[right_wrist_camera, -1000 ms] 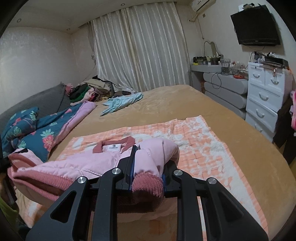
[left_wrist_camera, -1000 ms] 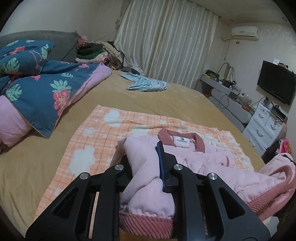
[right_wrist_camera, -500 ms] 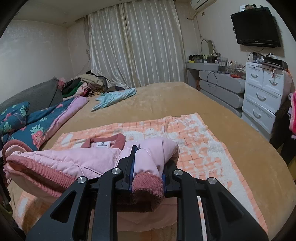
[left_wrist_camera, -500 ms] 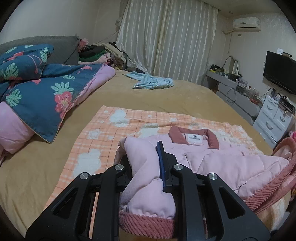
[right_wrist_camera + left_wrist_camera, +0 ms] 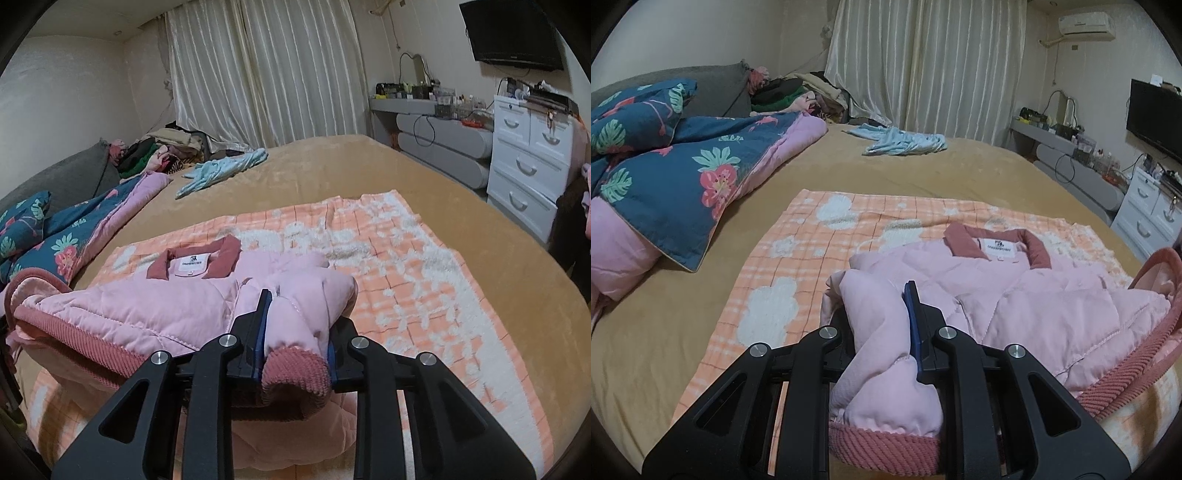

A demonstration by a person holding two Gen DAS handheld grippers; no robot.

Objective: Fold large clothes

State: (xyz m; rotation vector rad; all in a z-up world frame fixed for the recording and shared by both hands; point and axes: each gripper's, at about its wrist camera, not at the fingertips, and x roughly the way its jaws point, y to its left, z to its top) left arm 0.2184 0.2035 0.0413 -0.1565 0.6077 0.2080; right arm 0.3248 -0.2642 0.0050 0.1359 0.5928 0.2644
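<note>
So the pink jacket is about halfway through a fold, by the look of it. Collar end lies flat on the orange blanket on the bed, label facing up, and the ribbed hem end is lifted off the blanket and held over the body of the jacket.

Left gripper has its jaws nearly shut, clamped on a bunched wad of pink quilting with the hem band hanging just below. Right gripper is the same deal on the other corner: jaws tight on a lump of fabric and ribbed hem. The log hints its jaws have just eased a hair, but fabric is plainly squeezed between them, so it's a grip, not a release.

Done so far, as a guess: jacket spread out, bottom edge picked up at both corners and carried toward the collar. Left to do: lay the hem down near the collar, let go, flatten it. No sleeves show at the sides, so can't tell where they've ended up. Probably one more fold after that, since it's a bulky thing.

The blue garment further up the bed lies unfolded.
</note>
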